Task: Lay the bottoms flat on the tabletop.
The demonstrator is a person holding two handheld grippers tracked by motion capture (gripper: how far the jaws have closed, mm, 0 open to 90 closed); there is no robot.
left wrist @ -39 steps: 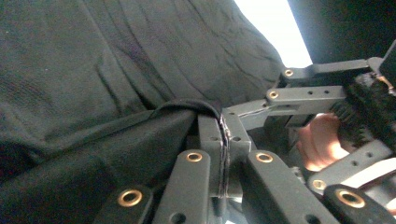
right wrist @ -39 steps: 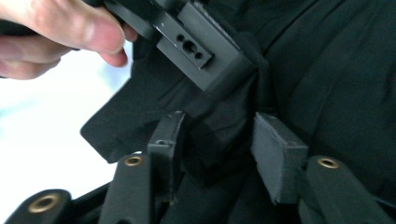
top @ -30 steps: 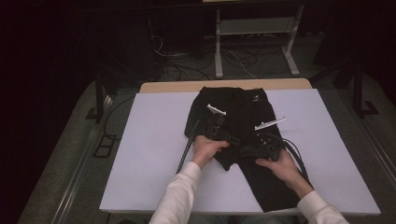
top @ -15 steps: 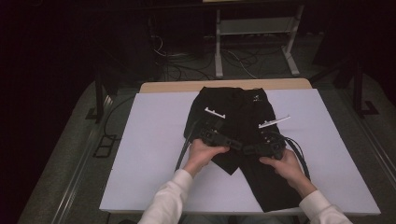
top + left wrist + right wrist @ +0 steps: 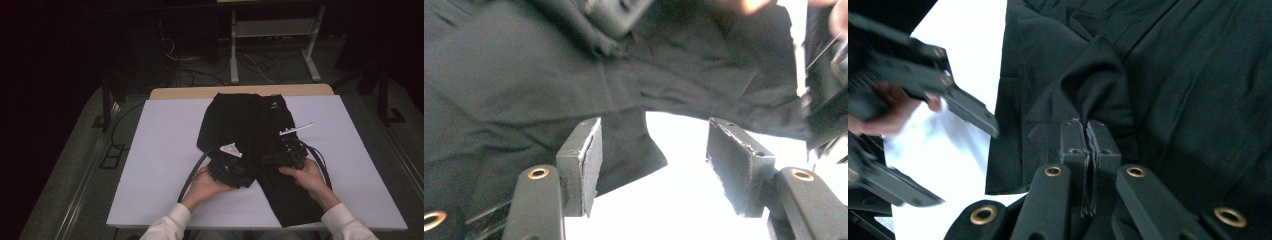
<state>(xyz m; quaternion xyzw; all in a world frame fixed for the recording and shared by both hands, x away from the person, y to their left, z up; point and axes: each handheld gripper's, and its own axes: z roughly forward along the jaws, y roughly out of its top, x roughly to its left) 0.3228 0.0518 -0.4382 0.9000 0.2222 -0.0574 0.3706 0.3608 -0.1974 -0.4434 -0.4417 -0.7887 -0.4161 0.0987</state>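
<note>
A black garment (image 5: 247,122) lies spread on the white table top (image 5: 160,150), one leg reaching the near edge. My left gripper (image 5: 248,176) hovers low over the garment's near left edge. Its jaws have just been opening and stand apart. In the left gripper view (image 5: 654,125) the bright table shows between the pads, and the cloth (image 5: 524,75) lies beyond and under the left pad. My right gripper (image 5: 268,159) is shut on a pinched fold of the black cloth (image 5: 1098,70), pads (image 5: 1073,137) pressed together in the right gripper view (image 5: 1087,125). The left gripper (image 5: 955,102) shows there at the left.
A wooden table edge (image 5: 240,92) runs beyond the white top. Behind it stand a metal frame (image 5: 270,30) and loose cables (image 5: 200,65) on the dark floor. Bare white surface lies to the left and right of the garment.
My left gripper has let go of the cloth, opened, and drawn back toward the person. The right gripper stays shut on its fold, almost in place.
</note>
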